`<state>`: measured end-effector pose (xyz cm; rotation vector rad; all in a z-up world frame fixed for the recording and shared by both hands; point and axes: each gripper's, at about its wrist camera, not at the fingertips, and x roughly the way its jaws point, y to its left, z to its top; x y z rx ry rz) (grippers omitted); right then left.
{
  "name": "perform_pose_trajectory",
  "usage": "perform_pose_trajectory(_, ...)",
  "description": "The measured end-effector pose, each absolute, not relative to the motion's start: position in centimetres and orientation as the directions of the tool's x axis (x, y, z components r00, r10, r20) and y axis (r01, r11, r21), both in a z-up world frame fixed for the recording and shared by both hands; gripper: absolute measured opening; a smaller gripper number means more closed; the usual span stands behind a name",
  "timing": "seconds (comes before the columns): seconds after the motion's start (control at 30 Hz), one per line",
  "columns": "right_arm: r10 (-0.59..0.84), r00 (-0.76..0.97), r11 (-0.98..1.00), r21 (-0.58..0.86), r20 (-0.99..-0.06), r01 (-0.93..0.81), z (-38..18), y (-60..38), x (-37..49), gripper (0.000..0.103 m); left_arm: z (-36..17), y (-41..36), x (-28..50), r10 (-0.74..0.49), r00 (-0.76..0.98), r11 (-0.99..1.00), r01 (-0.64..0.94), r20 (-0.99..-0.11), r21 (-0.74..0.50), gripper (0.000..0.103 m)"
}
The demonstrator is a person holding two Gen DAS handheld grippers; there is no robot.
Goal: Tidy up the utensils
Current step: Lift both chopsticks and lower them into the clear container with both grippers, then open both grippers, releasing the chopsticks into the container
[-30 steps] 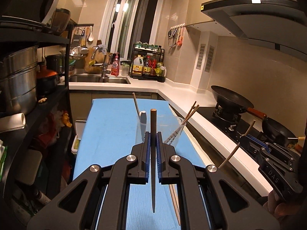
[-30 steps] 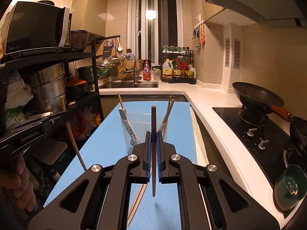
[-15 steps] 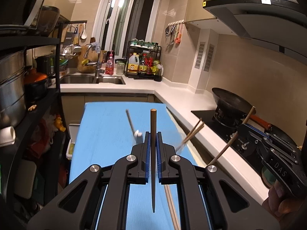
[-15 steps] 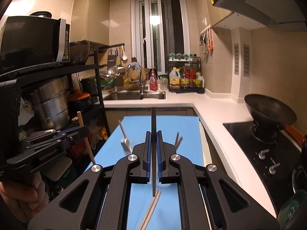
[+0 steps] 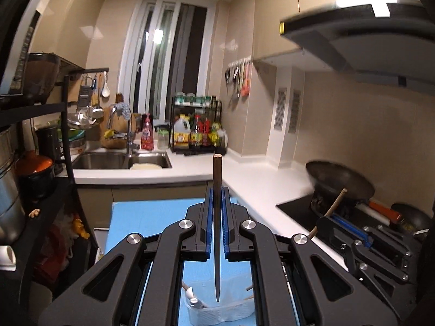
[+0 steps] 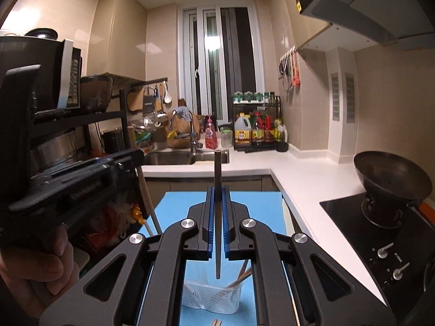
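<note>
Left wrist: left tool [image 5: 217, 198] pinching upright chopstick [image 5: 217, 179], clear cup [image 5: 217, 309] beneath, right tool [image 6: 217, 198] likewise.

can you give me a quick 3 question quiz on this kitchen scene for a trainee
1. True or false: the left gripper is shut on a chopstick.
2. Multiple choice: what lies directly below the tip of the chopstick in the right gripper? A) the sink B) a clear plastic container C) the wok
3. Fill in: the container stands on a ____ mat.

Key: 1 true. 2 B, and the container already holds chopsticks. 3 blue.
</note>
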<state>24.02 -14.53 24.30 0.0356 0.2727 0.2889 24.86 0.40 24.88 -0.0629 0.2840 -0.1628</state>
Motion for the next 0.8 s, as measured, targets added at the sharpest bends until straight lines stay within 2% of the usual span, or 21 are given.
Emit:
perform_pose_trajectory(0.1, 0.299, 0.903, 0.954, 0.073, -0.31, -0.291, 22.8, -14.3, 25.4, 0.005, 22.4, -0.6, 27.4, -0.165, 0.911, 0.986, 0.162, -0.377, -0.041, 0.006)
perform_pose_trajectory(0.3, 0.295, 0.881, 0.954, 0.063, -0.37, -0.293, 20.3, -14.2, 26.2, 0.006, 18.9, -0.7, 29.4, -0.163, 0.865, 0.985, 0.168, -0.474, -0.034, 0.006)
perform_pose_trajectory(0.4, 0.315, 0.851, 0.947, 0.084, -0.419, -0.309, 19.7, -14.2, 26.6, 0.011, 17.7, -0.9, 30.0, -0.172, 0.835, 0.982, 0.185, -0.523, -0.028, 0.006)
perform_pose_trajectory(0.43, 0.319, 0.845, 0.946, 0.083, -0.43, -0.314, 19.7, -14.2, 26.5, 0.017, 17.6, -0.9, 29.9, -0.172, 0.831, 0.983, 0.183, -0.528, -0.03, 0.007)
perform_pose_trajectory(0.6, 0.309, 0.859, 0.949, 0.066, -0.409, -0.31, 21.1, -14.6, 24.4, 0.029, 19.7, 0.4, 28.0, -0.208, 0.851, 0.978, 0.194, -0.482, -0.079, 0.011)
perform_pose_trajectory(0.8, 0.307, 0.882, 0.95, 0.052, -0.357, -0.309, 22.5, -15.7, 19.7, 0.029, 21.0, 1.9, 23.1, -0.221, 0.878, 0.974, 0.18, -0.424, -0.134, 0.011)
